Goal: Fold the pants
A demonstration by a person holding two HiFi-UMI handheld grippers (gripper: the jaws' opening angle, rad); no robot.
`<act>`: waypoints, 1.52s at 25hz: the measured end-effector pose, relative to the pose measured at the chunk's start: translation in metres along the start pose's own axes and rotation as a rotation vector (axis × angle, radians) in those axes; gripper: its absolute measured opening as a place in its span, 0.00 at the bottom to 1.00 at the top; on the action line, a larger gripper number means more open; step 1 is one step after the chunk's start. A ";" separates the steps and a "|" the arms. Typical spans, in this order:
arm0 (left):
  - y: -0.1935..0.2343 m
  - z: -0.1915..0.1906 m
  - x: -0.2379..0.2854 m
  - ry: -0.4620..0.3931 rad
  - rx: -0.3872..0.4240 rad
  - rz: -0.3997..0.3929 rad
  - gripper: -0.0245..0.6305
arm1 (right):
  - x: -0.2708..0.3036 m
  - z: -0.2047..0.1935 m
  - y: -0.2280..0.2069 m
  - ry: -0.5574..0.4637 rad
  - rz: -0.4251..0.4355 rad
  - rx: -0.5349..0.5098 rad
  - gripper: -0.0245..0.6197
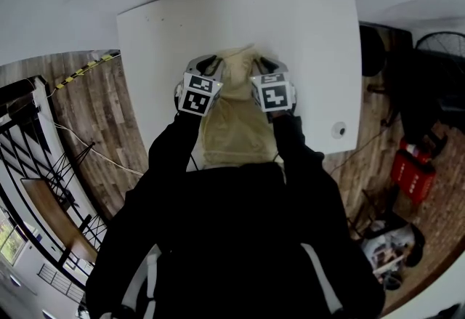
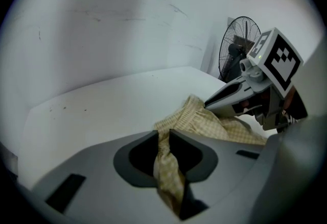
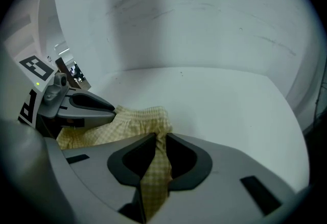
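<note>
The pale yellow checked cloth pants (image 1: 231,121) lie bunched on the white rectangular table (image 1: 174,27), one fold pinched tight between the closed jaws of the left gripper (image 2: 162,136), another likewise held by the right gripper (image 3: 160,139) just beside it.

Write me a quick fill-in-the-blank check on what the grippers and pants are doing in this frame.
1. The left gripper and the right gripper are both ____ on the pants.
2. The pants rest on a ____ table.
3. In the left gripper view, the right gripper shows on the ____ side of the picture.
Missing words: shut; white; right
</note>
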State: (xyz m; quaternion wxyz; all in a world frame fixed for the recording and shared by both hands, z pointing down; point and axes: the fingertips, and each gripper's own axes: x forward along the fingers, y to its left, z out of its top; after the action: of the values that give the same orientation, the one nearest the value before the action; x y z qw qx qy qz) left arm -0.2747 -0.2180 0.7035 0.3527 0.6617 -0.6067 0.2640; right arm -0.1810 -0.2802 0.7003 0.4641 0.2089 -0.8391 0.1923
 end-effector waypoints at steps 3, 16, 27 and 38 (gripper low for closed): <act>0.002 0.000 0.001 0.007 -0.020 -0.005 0.12 | 0.001 0.001 -0.001 0.001 -0.002 -0.002 0.13; -0.003 0.018 -0.032 -0.099 -0.059 -0.013 0.07 | -0.032 0.014 0.002 -0.121 -0.046 -0.002 0.07; -0.033 0.040 -0.100 -0.234 0.072 -0.038 0.07 | -0.099 0.012 0.017 -0.253 -0.142 0.001 0.07; -0.083 0.030 -0.178 -0.392 0.228 -0.106 0.07 | -0.170 -0.029 0.049 -0.373 -0.225 0.047 0.07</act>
State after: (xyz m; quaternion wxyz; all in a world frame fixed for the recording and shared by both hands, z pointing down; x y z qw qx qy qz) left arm -0.2173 -0.1310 0.5346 0.1643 0.7667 -0.5945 0.1783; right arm -0.1044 -0.1948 0.5624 0.3145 0.3440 -0.8770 0.1171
